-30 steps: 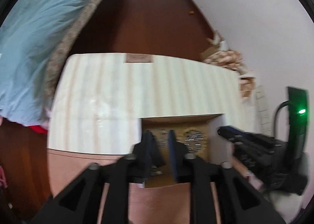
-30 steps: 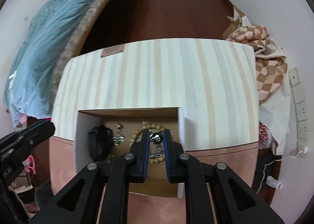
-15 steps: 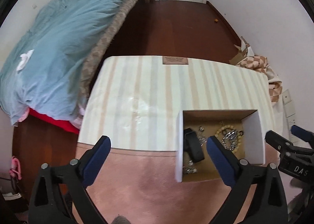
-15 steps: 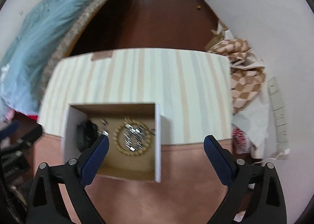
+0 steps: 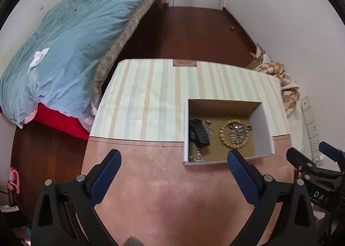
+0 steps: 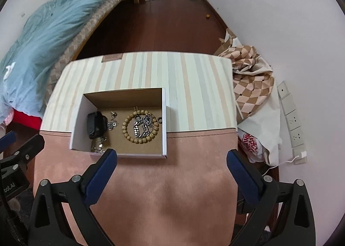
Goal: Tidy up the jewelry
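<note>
Since both of our grippers hang above the pink front strip of the table [image 6: 194, 192] with nothing held, what matters is where the box [image 6: 164, 120] lies from each: for the right gripper [image 6: 171, 166] it sits ahead and a little left, its near wall close beyond the spread fingers, while for the left gripper [image 5: 172, 167] it lies ahead and well to the right, so we judge the right one better lined up. Both sets of blue fingers stand wide apart. Inside the box, the bead bracelet [image 6: 141, 125] rings a silver chain [image 6: 143, 126] on the right half; a black case [image 6: 96, 124] lies left, long axis running away from us. We read "DAS" on the other gripper's body in the left view; the table's small label is illegible.
</note>
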Demonstrator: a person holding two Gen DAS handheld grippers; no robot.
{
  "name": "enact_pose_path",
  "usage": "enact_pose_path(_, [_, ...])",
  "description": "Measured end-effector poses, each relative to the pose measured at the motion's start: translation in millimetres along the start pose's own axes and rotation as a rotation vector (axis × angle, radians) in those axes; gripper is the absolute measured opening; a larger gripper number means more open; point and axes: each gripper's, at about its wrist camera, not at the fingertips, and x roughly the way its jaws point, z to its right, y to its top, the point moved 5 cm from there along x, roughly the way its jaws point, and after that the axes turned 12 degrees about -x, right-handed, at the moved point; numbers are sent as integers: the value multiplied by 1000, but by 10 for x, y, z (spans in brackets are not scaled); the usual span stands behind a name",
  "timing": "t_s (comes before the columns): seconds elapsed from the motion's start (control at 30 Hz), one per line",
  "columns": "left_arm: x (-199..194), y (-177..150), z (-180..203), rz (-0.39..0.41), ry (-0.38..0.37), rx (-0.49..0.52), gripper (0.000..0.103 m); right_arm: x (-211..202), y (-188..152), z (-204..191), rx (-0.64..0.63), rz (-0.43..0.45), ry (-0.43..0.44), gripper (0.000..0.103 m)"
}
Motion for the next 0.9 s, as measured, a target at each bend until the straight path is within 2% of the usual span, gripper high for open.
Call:
enact_pose_path(0.33, [-835, -270, -30, 95, -27, -7, 100, -1025, -264, -16, 8, 162, -50, 102])
enact_pose_path(0.57, [-1480, -450, -119, 188, -26, -1, 100, -1714, -490, -90, 3, 268, -67, 102])
enact_pose_path(0.77, [-1831, -580, -209, 233, -33, -14, 100, -2192, -672, -110, 6, 331, -92, 103])
enact_pose_path(0.9, [-1964, -647, -258, 236, -46, -26, 100, -2397, -757, -130, 3, 352, -101, 103])
